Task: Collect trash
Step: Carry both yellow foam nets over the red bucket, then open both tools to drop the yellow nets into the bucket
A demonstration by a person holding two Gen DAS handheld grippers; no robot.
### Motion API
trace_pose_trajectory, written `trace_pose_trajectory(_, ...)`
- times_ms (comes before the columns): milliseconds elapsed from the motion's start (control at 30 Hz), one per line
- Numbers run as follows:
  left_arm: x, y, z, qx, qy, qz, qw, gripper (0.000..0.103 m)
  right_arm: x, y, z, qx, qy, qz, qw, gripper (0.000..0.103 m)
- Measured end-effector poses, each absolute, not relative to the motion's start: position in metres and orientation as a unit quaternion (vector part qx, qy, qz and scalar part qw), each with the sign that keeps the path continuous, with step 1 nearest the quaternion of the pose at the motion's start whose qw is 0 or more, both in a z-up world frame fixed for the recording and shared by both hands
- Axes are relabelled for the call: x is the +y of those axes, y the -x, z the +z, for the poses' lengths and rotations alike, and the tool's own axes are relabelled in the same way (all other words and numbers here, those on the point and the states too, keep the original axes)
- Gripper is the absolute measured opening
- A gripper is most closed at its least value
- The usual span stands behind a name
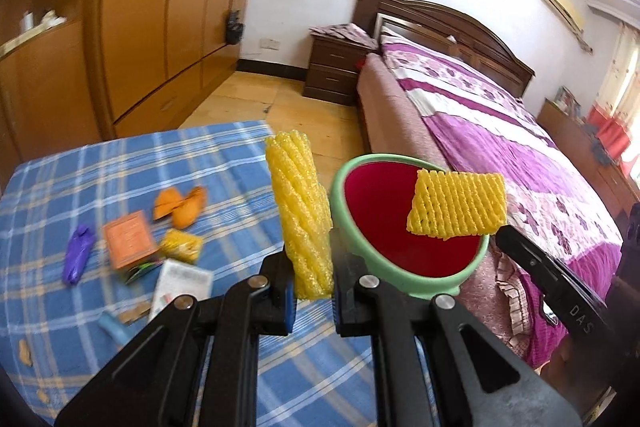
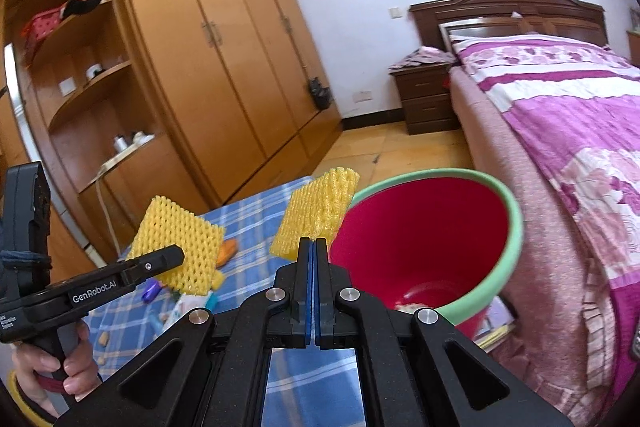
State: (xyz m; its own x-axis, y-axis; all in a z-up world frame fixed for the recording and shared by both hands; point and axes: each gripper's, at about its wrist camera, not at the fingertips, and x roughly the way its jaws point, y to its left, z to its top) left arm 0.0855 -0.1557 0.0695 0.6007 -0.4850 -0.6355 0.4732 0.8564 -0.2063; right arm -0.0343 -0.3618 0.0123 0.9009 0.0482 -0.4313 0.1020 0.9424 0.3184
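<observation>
Left wrist view: the left gripper point(image 1: 313, 267) is clamped on a yellow foam net point(image 1: 301, 211), which stands upright between the blue pads. To its right, the right gripper point(image 1: 502, 233) enters from the lower right edge and holds a second yellow foam net point(image 1: 456, 207) by one corner, in front of the opening of the bin point(image 1: 420, 283). The bin has a green rim and a red interior and stands between the table and the bed point(image 1: 500, 115). The table carries a blue checked cloth point(image 1: 80, 167). Loose litter lies on the cloth, somewhat blurred: an orange wrapper point(image 1: 180, 205), an orange card point(image 1: 129, 239), a purple scrap point(image 1: 78, 259), a small yellow net piece point(image 1: 181, 246) and a white carton point(image 1: 180, 287).

Right wrist view: the right gripper's jaws are fully closed, pinching the lower edge of the second foam net, which leans just beside the bin's rim on the left. A few pale bits lie at the bottom of the bin. At the left, a hand point(image 2: 60, 367) grips the handle of the left gripper, whose fingers pinch the first foam net above the cloth. A wooden wardrobe point(image 2: 224, 47) stands behind.
</observation>
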Motion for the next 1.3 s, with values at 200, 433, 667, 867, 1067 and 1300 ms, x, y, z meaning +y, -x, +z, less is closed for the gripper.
trace_pose_trajectory(200, -0.195, -0.094, 0.067, 0.360, -0.012, -0.291, 0.886, 0.012, -0.396, 0.036, 0.005, 0.226, -0.180, -0.045, 0.956, 0.000)
trace_pose_trajectory(433, -0.243, -0.104, 0.054, 0.374, -0.040, -0.310, 0.873, 0.012, -0.428, 0.031, -0.008, 0.241, -0.195, -0.069, 0.948, 0.000)
trace_pose_trajectory(667, -0.283, -0.116, 0.030, 0.400, -0.068, -0.321, 0.856, 0.012, -0.453, 0.023, -0.021, 0.257, -0.206, -0.085, 0.941, 0.000)
trace_pose_trajectory(867, -0.310, -0.126, 0.010, 0.418, -0.090, -0.324, 0.844, 0.012, -0.470, 0.015, -0.032, 0.273, -0.209, -0.100, 0.934, 0.000)
trace_pose_trajectory(1067, -0.325, -0.136, -0.011, 0.440, -0.101, -0.320, 0.833, 0.012, -0.481, 0.005, -0.043, 0.288, -0.210, -0.107, 0.928, 0.000)
trace_pose_trajectory(1300, -0.330, -0.143, -0.023, 0.455, -0.099, -0.316, 0.827, 0.012, -0.491, -0.004, -0.055, 0.302, -0.221, -0.109, 0.921, 0.000)
